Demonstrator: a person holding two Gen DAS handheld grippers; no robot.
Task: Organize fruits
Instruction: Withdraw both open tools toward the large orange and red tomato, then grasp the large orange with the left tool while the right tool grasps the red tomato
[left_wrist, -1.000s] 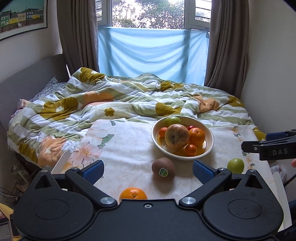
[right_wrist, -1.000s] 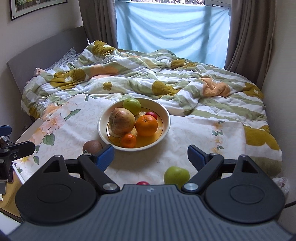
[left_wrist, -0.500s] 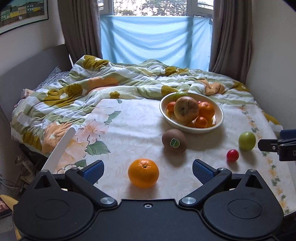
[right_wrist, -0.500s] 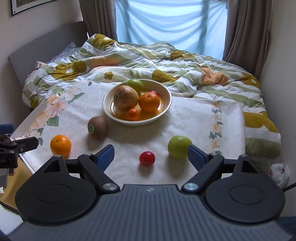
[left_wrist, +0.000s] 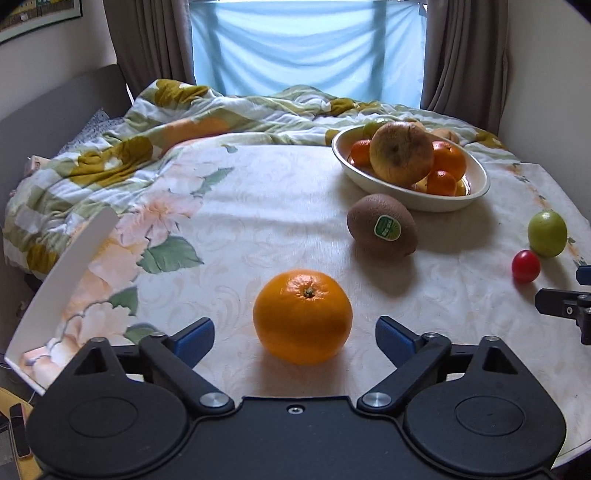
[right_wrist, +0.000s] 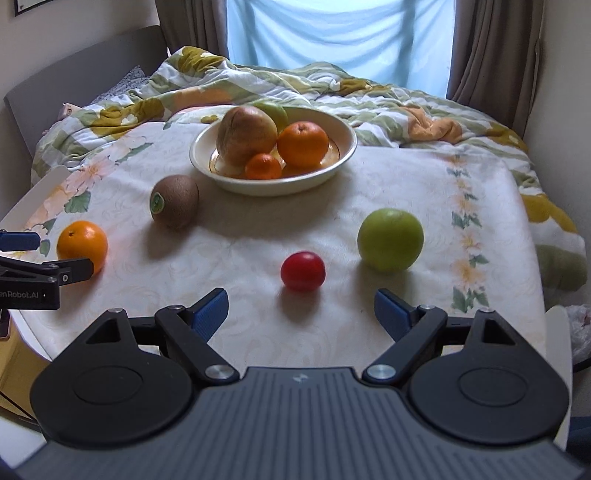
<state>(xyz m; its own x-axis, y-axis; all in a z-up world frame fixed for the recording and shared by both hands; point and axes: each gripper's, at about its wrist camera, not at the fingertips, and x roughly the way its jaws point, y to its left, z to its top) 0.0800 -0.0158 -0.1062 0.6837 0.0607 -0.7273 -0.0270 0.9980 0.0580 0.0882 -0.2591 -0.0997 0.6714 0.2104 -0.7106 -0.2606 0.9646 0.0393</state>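
Orange fruit (left_wrist: 303, 316) sits well in front of the bowl (left_wrist: 436, 201), between the left gripper (left_wrist: 294, 334)'s parted jaws; right gripper (right_wrist: 301, 312)'s jaws also apart. Round, it could roll off-centre when pinched.

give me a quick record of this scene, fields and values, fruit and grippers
loose fruit: orange, kiwi, green apple, red tomato
bowl: holds several fruits, sits behind the kiwi
left gripper: open, orange just ahead between its fingers, not gripped
right gripper: open, tomato just ahead
surface: floral cloth
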